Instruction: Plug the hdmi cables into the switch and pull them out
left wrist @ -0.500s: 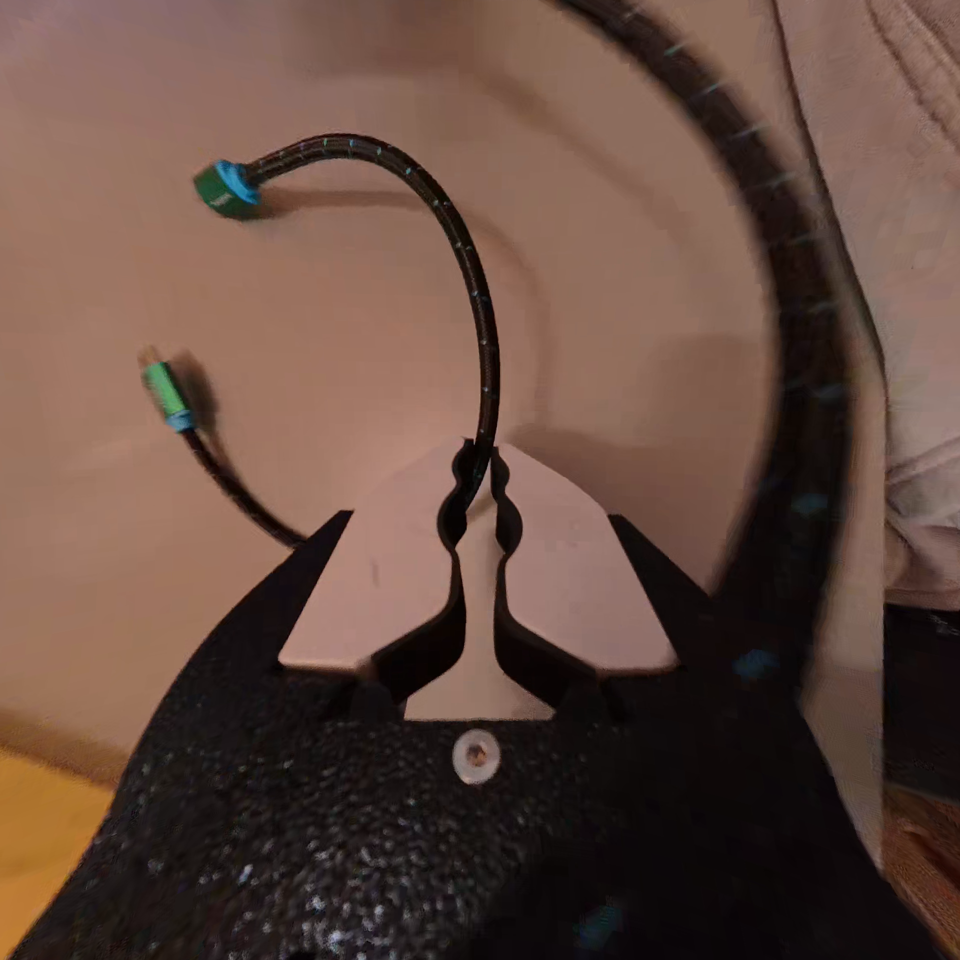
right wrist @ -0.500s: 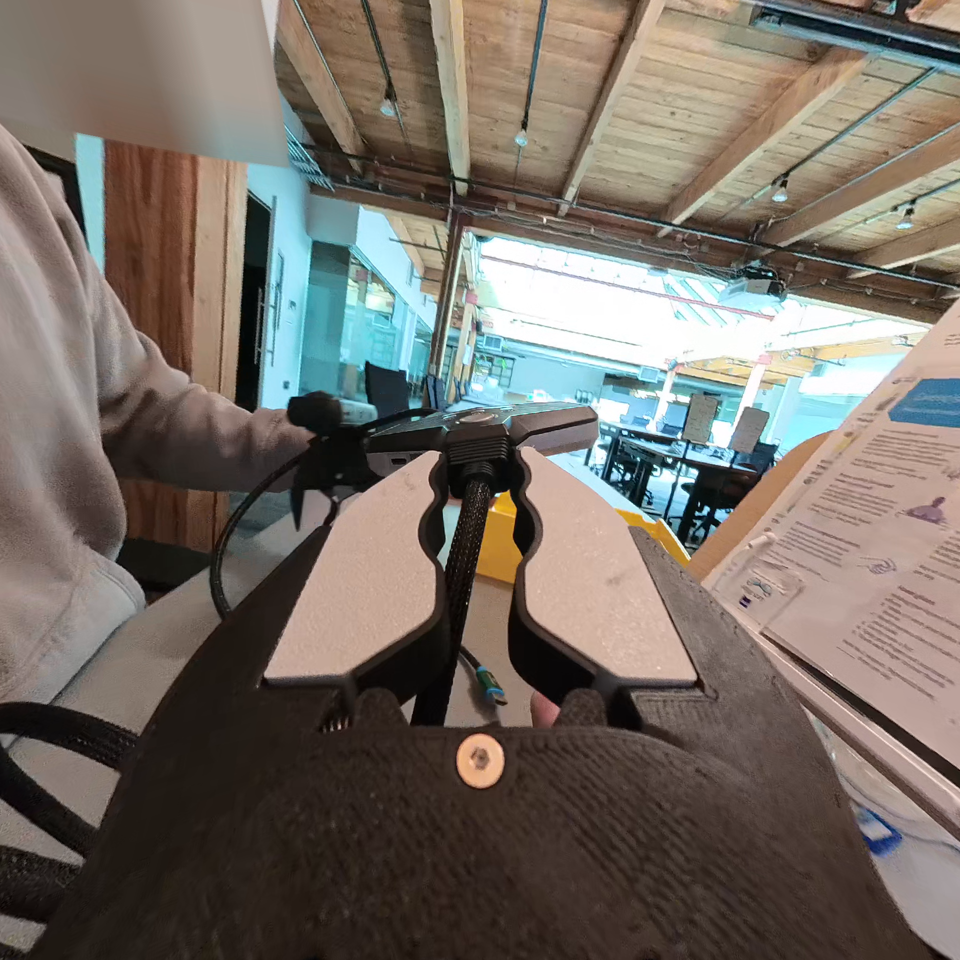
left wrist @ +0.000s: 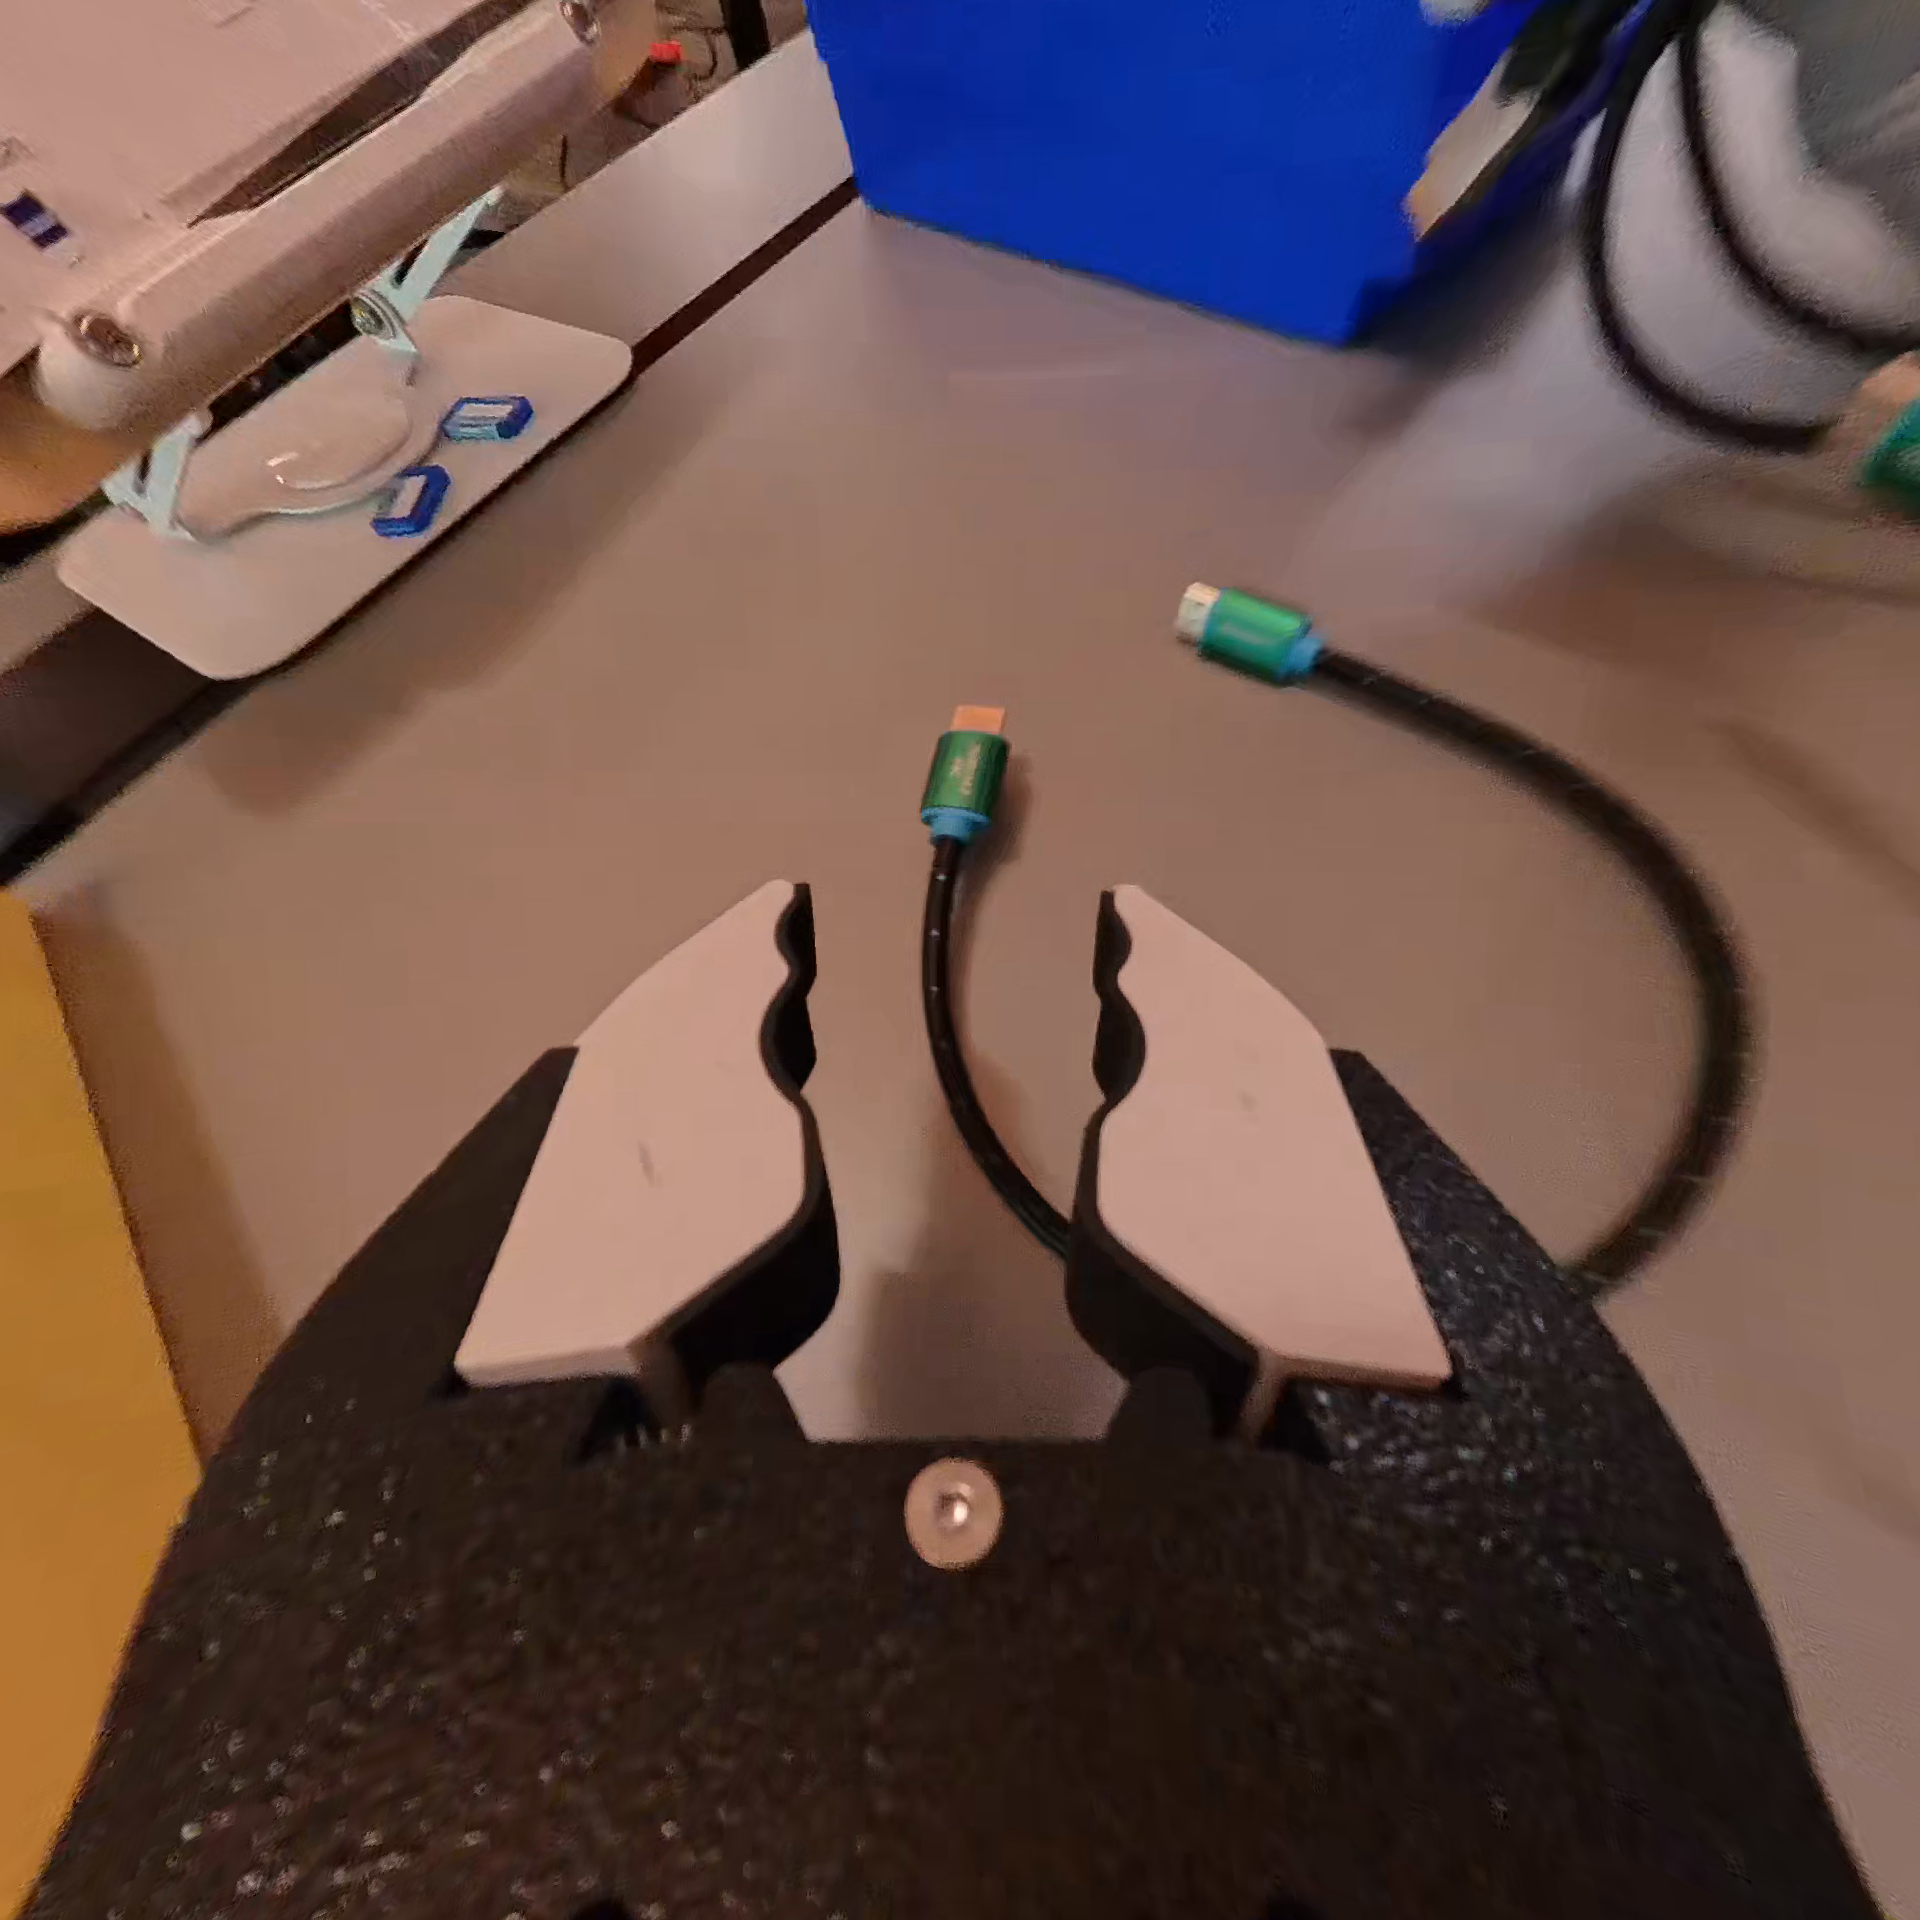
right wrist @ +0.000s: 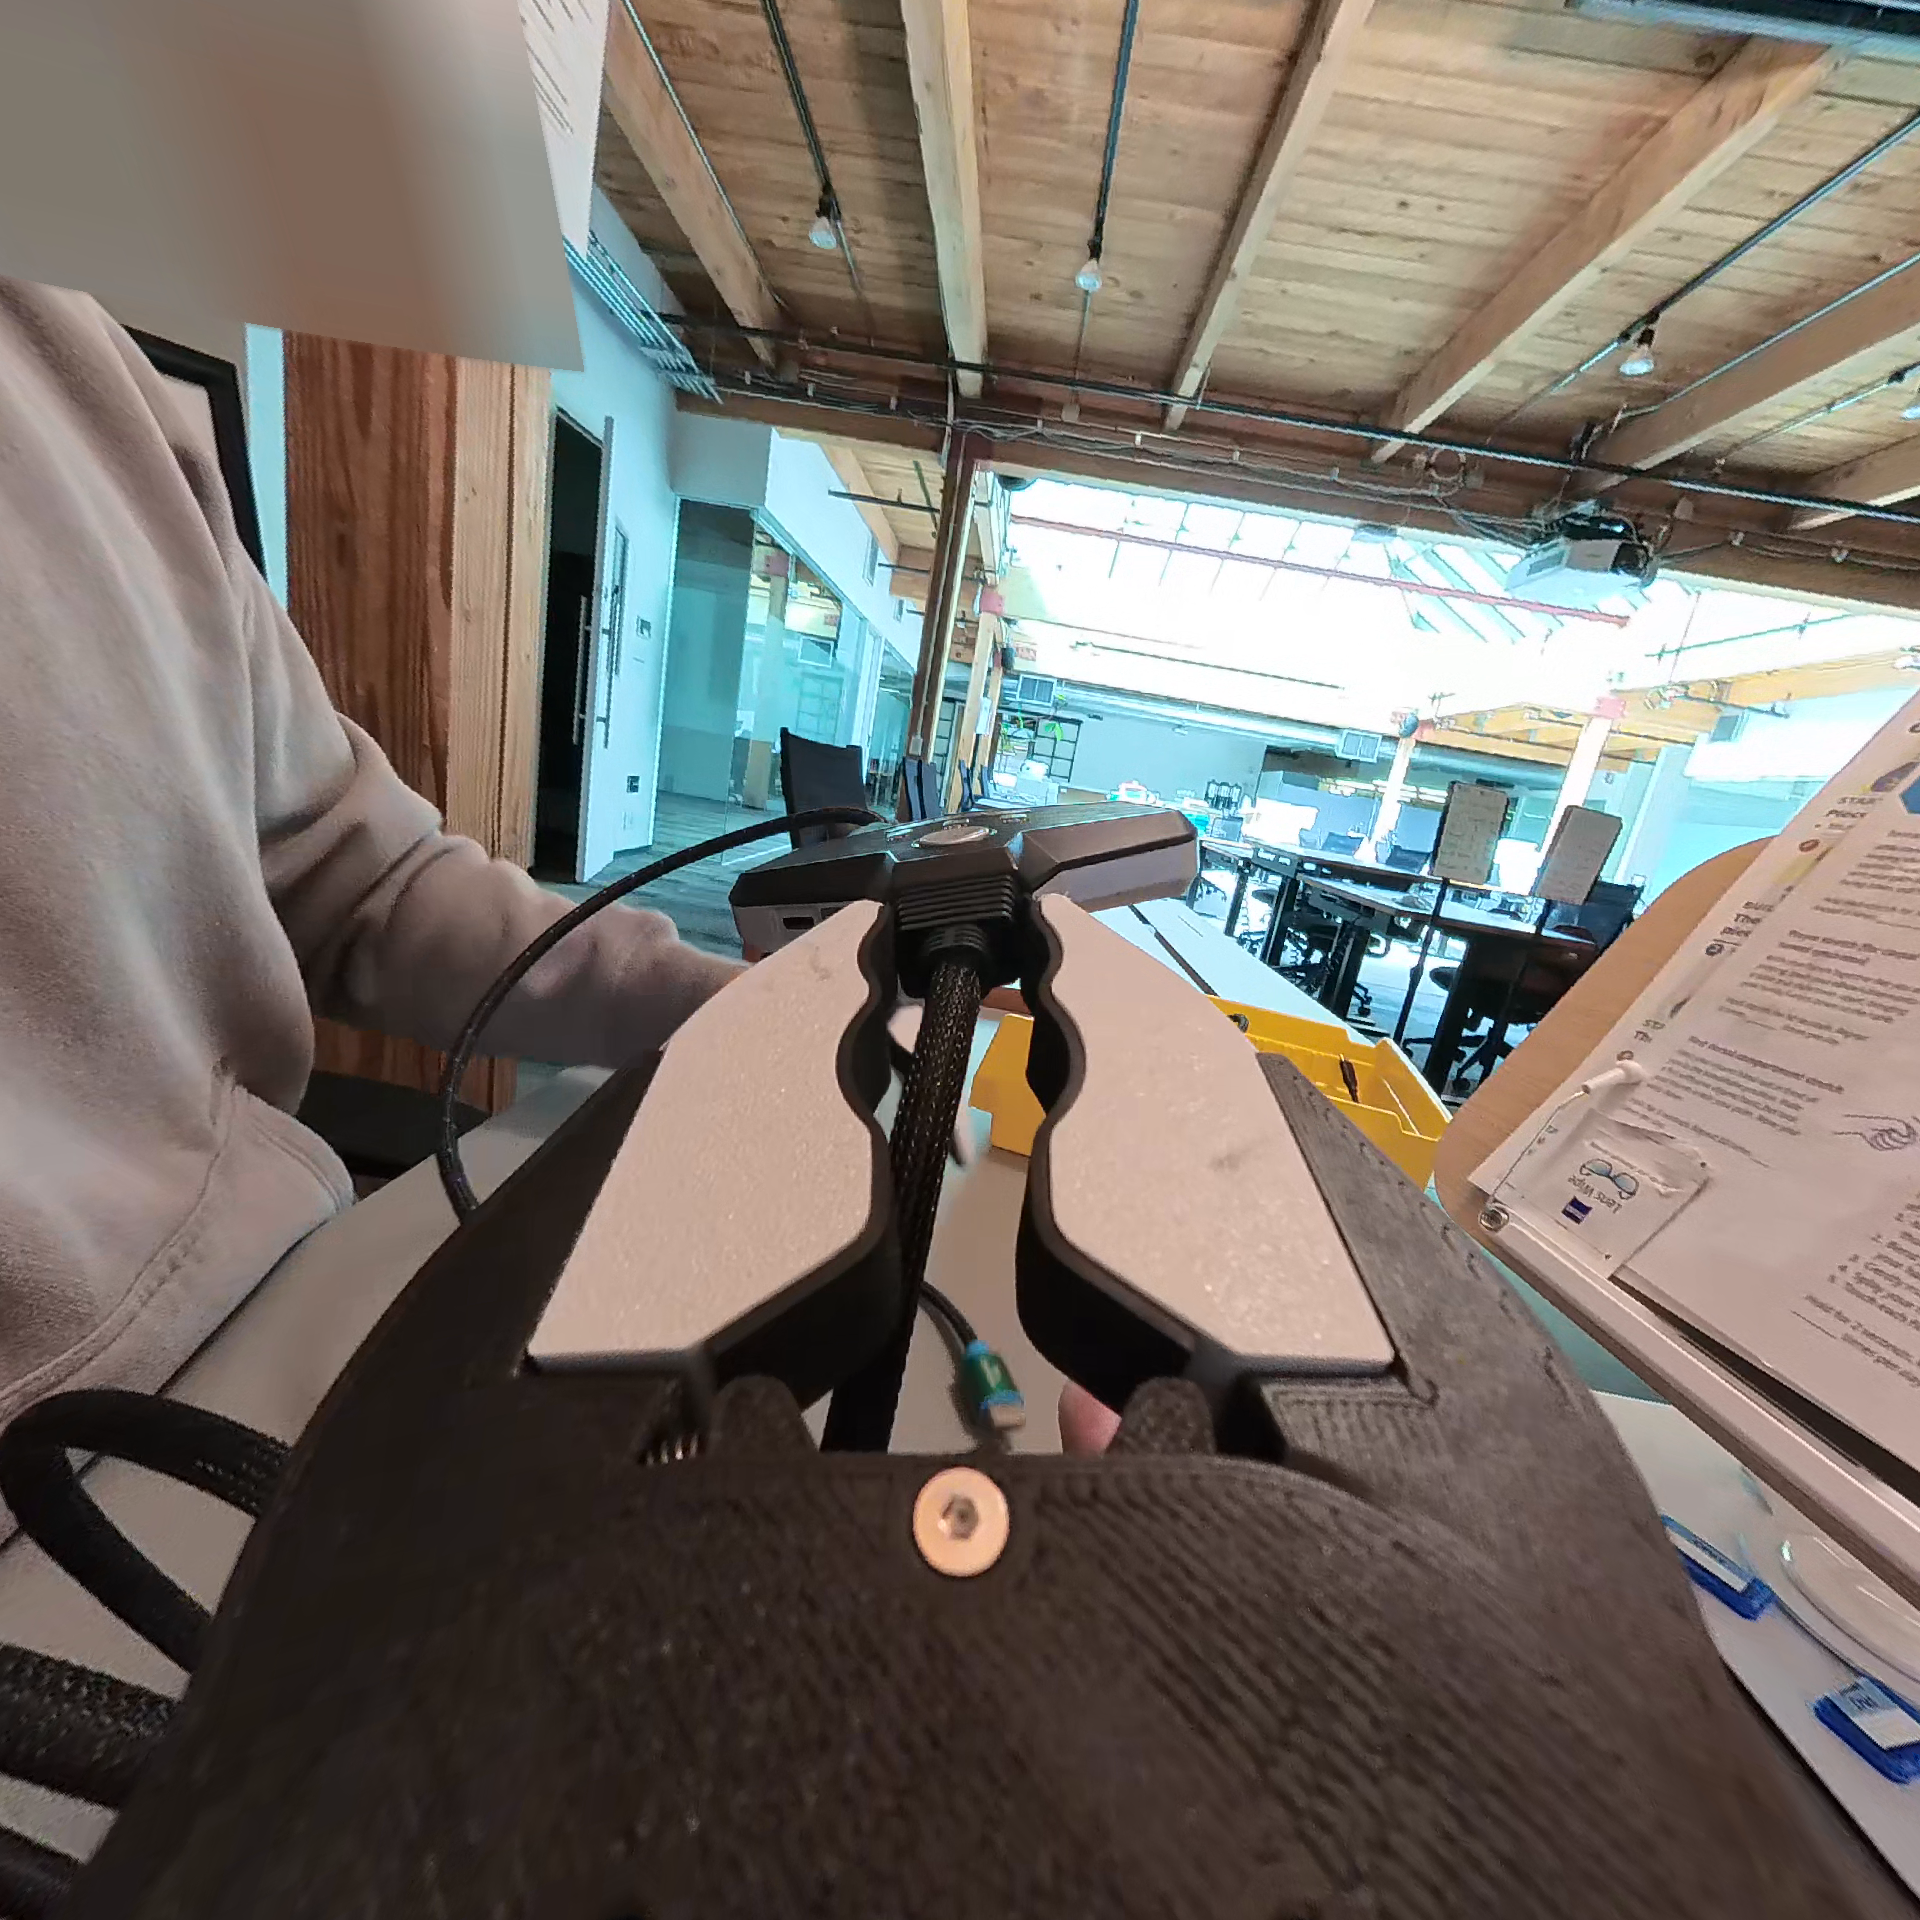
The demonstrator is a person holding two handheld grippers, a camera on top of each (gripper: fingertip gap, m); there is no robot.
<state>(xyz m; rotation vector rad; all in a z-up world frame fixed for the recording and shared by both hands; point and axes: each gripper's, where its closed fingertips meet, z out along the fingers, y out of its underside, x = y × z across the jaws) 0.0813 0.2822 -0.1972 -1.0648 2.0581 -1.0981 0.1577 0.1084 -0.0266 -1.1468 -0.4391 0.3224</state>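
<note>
In the left wrist view my left gripper (left wrist: 951,904) is open and empty, low over the grey table (left wrist: 623,831). A black braided HDMI cable (left wrist: 956,1060) lies between its fingers, with a green plug (left wrist: 966,774) just ahead of the tips. A second green plug (left wrist: 1247,632) lies farther right on its curved cable. A third plug (left wrist: 1896,457) is blurred at the right edge. In the right wrist view my right gripper (right wrist: 956,925) is shut on the ribbed neck of the black switch (right wrist: 966,857) and holds it up in the air. The switch's thick braided lead (right wrist: 925,1101) hangs down between the fingers.
A blue bin (left wrist: 1143,135) stands at the back of the table. A white stand base (left wrist: 343,488) with blue clips sits at the left. A yellow bin (right wrist: 1330,1070), a document board (right wrist: 1766,1039) and a person's grey sleeve (right wrist: 156,831) surround the switch. A green plug (right wrist: 992,1387) lies below.
My left gripper has opened and let go of the thin cable, and now looks across the table at the plugs. My right gripper still holds the switch, slightly nearer.
</note>
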